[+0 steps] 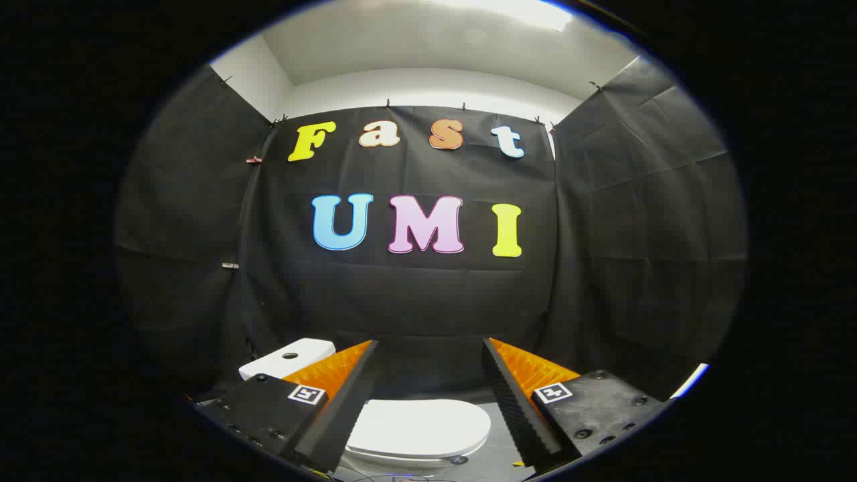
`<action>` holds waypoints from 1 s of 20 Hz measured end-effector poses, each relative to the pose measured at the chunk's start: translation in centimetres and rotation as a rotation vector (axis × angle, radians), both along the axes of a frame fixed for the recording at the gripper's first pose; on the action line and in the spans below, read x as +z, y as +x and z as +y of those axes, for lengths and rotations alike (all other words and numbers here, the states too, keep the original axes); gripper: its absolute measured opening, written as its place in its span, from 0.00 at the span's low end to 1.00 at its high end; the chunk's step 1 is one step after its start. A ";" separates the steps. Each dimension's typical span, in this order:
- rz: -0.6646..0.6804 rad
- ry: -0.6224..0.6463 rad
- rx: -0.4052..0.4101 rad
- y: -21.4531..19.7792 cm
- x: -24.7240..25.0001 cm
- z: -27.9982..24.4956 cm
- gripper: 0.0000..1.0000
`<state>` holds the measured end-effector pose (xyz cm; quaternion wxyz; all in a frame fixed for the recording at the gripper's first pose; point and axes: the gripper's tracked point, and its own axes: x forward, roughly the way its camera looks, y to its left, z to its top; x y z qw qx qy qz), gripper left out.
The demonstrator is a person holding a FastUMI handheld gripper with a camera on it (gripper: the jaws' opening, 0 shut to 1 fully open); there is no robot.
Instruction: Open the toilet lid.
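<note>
A white toilet stands low down below me, its lid point(418, 426) lying flat and closed over the seat. Its white tank point(288, 358) with a dark button on top sits behind my left finger. My gripper point(430, 348) hovers above the toilet with its two orange-and-black fingers point(348, 385) spread wide apart. Nothing is between them; the lid shows through the gap, well below and beyond the tips.
Black cloth walls close the booth in at the back and on both sides. Grey floor point(492, 462) shows beside the toilet bowl. A white strip point(689, 380) shows at the lower right past the cloth.
</note>
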<state>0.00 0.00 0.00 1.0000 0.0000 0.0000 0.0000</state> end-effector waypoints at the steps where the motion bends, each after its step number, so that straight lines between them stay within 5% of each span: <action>1: 0.000 0.000 0.000 0.1 0.1 0.0 0.97; 20: 0.006 -0.004 0.001 0.2 -0.3 0.1 0.97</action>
